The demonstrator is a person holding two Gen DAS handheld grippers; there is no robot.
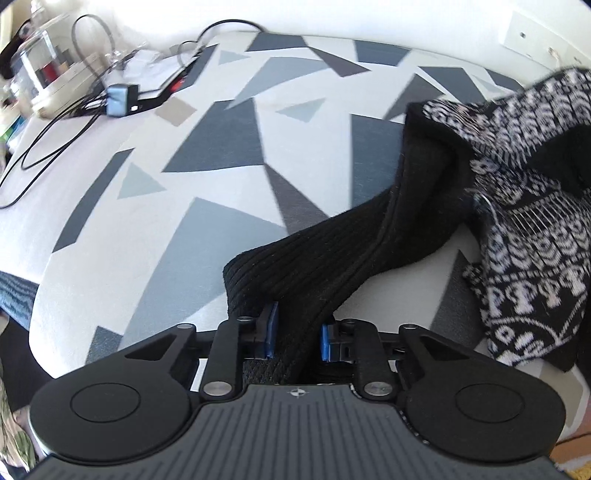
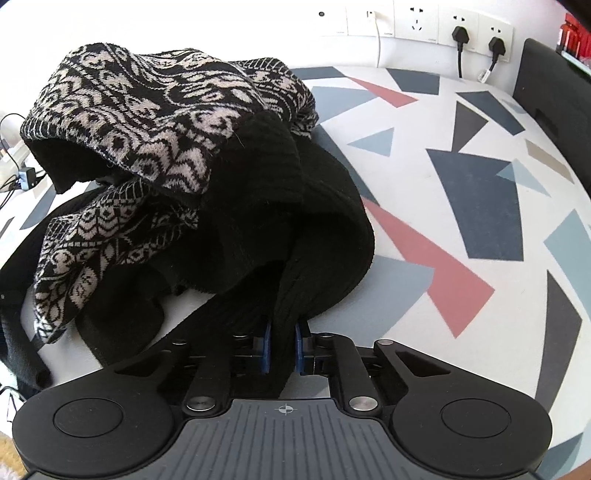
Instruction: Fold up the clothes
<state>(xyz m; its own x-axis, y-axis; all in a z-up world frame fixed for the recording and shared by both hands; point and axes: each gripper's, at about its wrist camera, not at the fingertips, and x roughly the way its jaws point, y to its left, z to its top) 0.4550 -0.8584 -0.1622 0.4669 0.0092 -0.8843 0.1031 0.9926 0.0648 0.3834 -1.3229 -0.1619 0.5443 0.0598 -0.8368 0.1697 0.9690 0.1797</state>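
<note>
Sweater, black knit with white pattern, bunched on the geometric-print bedcover, gripped at two spots.
Left gripper pinches the sweater's black ribbed edge between nearly closed blue pads; right gripper clamps another black ribbed fold. Cables and wall sockets lie beyond the sweater.

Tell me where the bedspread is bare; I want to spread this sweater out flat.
Bare bedspread lies between the sweater and the cables in the left wrist view. In the right wrist view another clear stretch runs from the sweater to the wall sockets. The corner with the power strip is crowded.
</note>
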